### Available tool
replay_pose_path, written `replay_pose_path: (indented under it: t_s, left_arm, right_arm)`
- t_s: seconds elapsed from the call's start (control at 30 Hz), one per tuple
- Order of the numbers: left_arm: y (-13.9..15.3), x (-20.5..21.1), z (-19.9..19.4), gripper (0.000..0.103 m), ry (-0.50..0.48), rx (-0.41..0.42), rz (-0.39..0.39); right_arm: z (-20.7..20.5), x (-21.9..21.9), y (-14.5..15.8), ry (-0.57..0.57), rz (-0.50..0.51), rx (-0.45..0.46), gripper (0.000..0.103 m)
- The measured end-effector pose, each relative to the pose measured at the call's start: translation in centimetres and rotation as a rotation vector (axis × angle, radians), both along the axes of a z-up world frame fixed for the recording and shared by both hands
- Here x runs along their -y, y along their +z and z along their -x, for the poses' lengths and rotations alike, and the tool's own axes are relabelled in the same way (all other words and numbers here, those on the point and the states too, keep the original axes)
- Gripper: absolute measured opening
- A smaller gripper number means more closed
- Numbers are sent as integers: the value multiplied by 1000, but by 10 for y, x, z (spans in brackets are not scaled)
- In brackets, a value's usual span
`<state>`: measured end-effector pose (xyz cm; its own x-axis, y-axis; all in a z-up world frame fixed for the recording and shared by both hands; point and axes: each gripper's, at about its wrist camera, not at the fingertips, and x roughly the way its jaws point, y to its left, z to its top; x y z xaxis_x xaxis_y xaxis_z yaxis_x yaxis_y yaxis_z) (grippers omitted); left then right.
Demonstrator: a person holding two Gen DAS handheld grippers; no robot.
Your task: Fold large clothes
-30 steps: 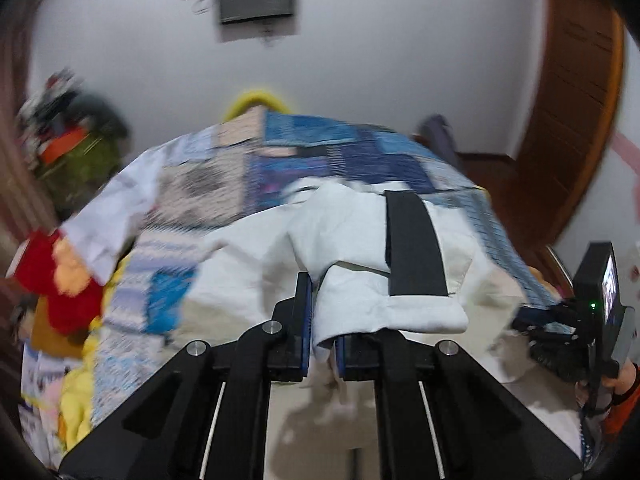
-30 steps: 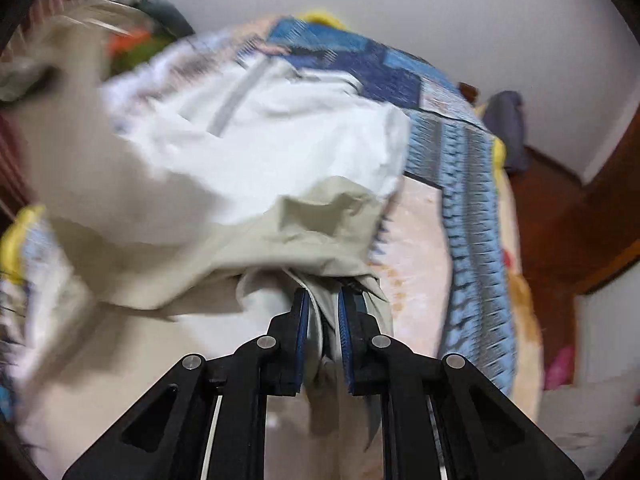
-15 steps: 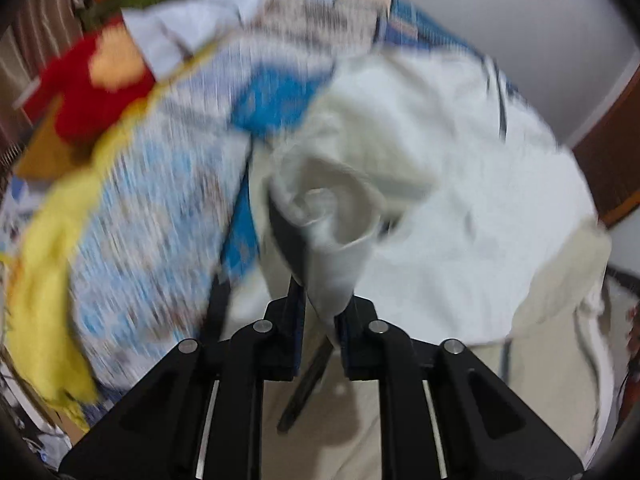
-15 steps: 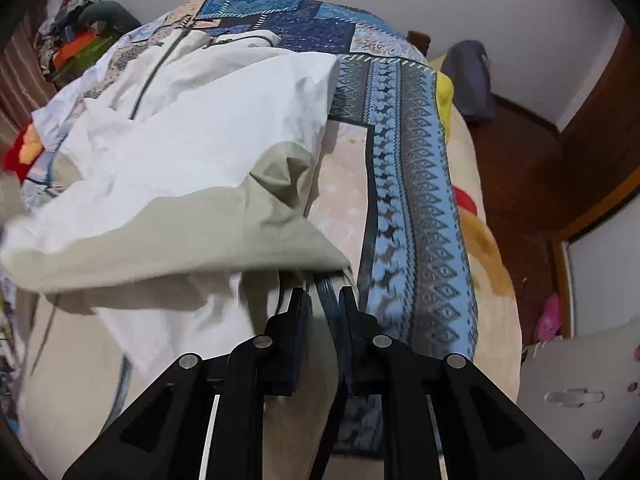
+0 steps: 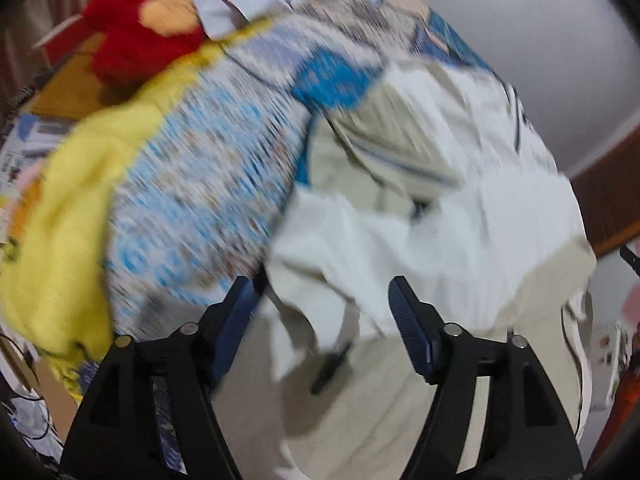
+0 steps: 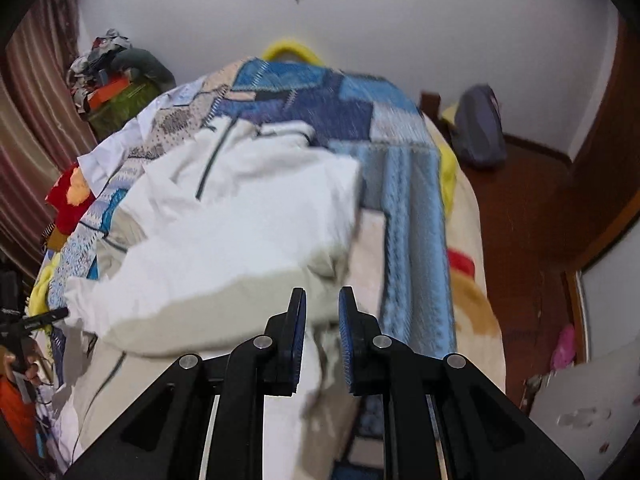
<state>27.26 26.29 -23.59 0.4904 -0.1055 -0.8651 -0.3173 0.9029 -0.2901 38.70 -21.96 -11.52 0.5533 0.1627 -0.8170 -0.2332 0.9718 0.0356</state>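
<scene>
Left gripper jaws just opened wide, white jacket released, spread across quilt toward twelve o'clock. Right gripper narrow, hem apparently pinched; next fold best kept taut.

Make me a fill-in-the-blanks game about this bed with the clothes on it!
1. The white garment lies on a patchwork quilt that is mostly ____.
2. The plush toy at the quilt's edge is mainly ____ with an orange patch.
3. The right hand-held gripper is ____ on an edge of the white garment.

Missing words: blue; red; shut
</scene>
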Motion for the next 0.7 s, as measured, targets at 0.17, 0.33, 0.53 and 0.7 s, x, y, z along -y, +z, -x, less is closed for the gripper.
replay_pose_path:
  t_s: [0.17, 0.33, 0.53, 0.7]
  left_arm:
    - [-12, -16, -27, 83, 25, -28, -87]
    - [-46, 7, -52, 10, -65, -150, -230]
    - [2, 58, -78, 7, -129, 22, -451]
    - [74, 78, -98, 7, -102, 232, -539]
  right_arm:
    - [-41, -39, -29, 34, 38, -45, 12]
    - [-74, -50, -87, -4, 100, -160, 12]
    - [-87, -25, -122, -50, 49, -191, 11]
    - [-90, -26, -121, -43, 91, -185, 11]
